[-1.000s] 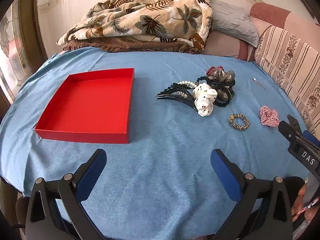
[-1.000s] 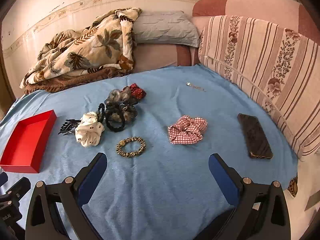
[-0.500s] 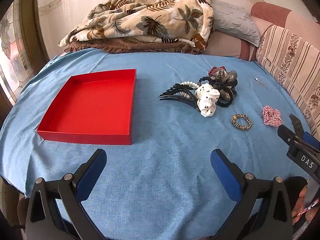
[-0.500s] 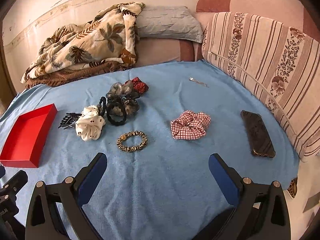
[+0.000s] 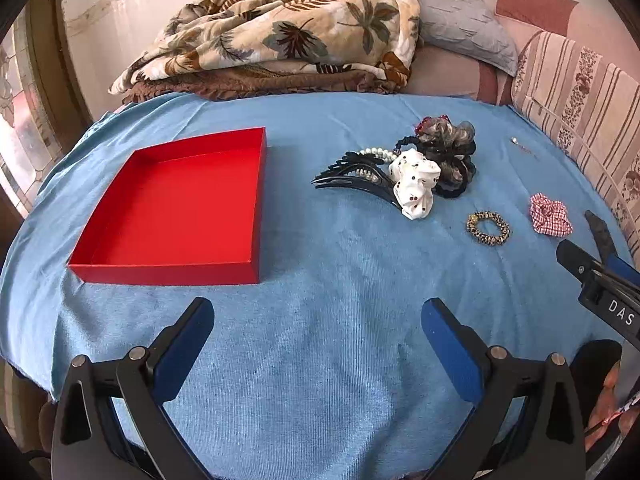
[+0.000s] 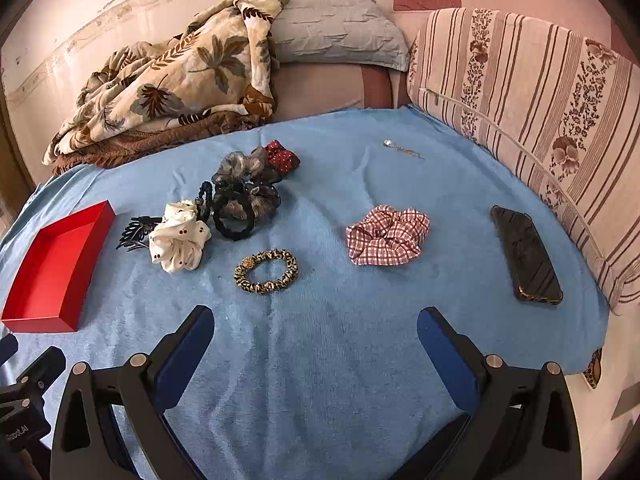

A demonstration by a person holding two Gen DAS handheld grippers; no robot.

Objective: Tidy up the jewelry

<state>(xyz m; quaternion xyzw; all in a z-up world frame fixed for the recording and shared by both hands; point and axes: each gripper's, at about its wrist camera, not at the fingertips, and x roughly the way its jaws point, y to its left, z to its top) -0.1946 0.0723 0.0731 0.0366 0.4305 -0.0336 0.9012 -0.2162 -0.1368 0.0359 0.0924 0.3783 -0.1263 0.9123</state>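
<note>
Nearest to me, my left gripper hangs over the front edge of the bed's blue cover, its fingers spread wide with nothing between them. My right gripper is the same: fingers far apart, holding nothing, touching nothing.

Just beyond the right gripper lies the leopard-print hair tie, a flat ring on the cover with open cloth in front of it. To its right sits the red checked scrunchie, its long axis running left to right. Further right, near the cover's right edge, a dark phone lies with its long axis running front to back, beside the striped cushion.

On the left side of the cover is the red box, open-topped, nothing in it, its long side running toward the back. Between the box and the loose ties is a heap: a white spotted scrunchie in front, a black claw clip with teeth pointing toward the box and a string of pearls touching it, then a black hair band, a grey sheer scrunchie and a red dotted scrunchie behind. They overlap, so edges are hard to separate.

Toward the back right a thin silver chain lies alone, slanting along the cover. At the back edge a leaf-print blanket is bundled up by a grey pillow.
</note>
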